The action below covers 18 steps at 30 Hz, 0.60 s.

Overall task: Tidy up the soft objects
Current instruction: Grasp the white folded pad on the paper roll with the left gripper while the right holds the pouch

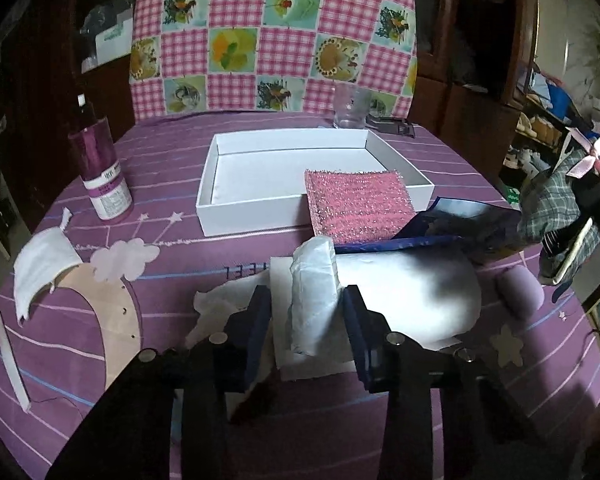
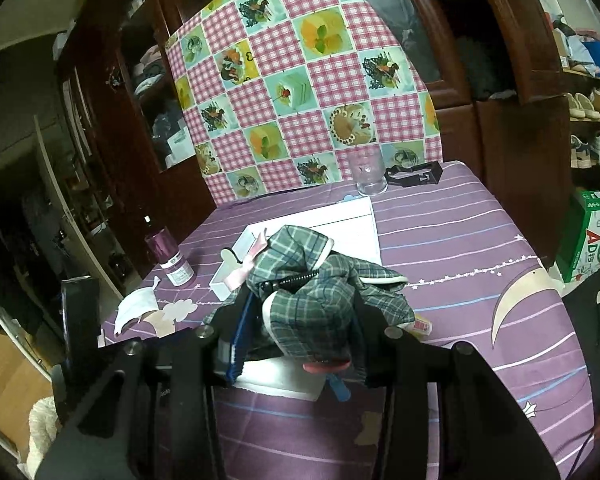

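The white tissue pack [image 1: 314, 292] lies on the counter [image 1: 204, 248] right between the 2 fingers of the left tool [image 1: 306, 312]. It is long and thin, and its long side points away from the tool, toward the white box [image 1: 220, 196]. The right finger looks like it touches the pack. On the left side there looks to be a small gap, so the tool is part way closed around the pack but I cannot tell if it squeezes it yet. No earlier picture is here to compare.

The right tool [image 2: 300, 320] is part way closed too, and it has hold of a green checked cloth toy [image 2: 304, 280] with a pink bow [image 2: 244, 268]. The toy hangs above the counter, near the box.

A pink fuzzy sponge [image 1: 358, 204] leans over the near wall of the box, half in and half out. The box lies straight ahead of the left tool, just past the pack. So the left hand is the nearer one for the pack, and I think a lift and a short push forward would bring it to the box.

Off to the left stand a purple bottle [image 1: 100, 168] and a white face mask [image 1: 40, 268]. A clear glass [image 1: 350, 108] stands behind the box.
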Motion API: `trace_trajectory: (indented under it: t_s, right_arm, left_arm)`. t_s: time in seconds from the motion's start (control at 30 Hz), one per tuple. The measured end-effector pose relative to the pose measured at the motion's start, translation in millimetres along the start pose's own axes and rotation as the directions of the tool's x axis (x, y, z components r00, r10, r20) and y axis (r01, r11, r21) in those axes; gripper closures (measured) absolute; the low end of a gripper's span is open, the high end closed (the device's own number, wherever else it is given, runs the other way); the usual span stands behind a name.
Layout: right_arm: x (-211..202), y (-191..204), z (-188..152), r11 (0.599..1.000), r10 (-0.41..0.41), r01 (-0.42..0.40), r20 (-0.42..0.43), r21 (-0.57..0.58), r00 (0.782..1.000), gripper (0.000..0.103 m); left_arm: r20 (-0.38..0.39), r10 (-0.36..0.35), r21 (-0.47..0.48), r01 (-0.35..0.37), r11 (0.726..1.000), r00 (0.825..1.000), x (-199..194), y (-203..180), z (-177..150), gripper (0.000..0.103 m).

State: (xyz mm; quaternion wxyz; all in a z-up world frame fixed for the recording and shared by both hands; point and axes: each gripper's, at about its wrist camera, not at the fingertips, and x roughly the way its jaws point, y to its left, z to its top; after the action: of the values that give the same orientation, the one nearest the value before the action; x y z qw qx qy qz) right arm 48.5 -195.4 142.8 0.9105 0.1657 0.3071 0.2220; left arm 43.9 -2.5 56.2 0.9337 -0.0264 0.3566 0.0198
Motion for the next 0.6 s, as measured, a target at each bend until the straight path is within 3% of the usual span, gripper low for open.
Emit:
trace_trajectory:
  t_s: [0.13,0.47,0.6]
  right_arm:
    - [0.7,-0.6,-0.3,1.0,-0.002,0.002,-0.003,-0.001,1.0,0.059]
    - [5.7,-0.9,-2.7,1.0,-0.008,0.008,-0.018,-0.001,1.0,0.059]
    - [6.0,-0.6,-3.5,1.0,-0.008,0.008,-0.017,-0.002,1.0,0.059]
  left_arm:
    - [0.01,0.009,0.004,-0.009,1.0,1.0,1.6,1.4,1.5,0.067]
    - [0.001,-0.016,-0.064,0.016,0.998,1.0,1.2,17.1,4.0,0.086]
    - [0.001,-0.007,-0.085,0.007,0.996,1.0,0.0,21.2,4.3,0.087]
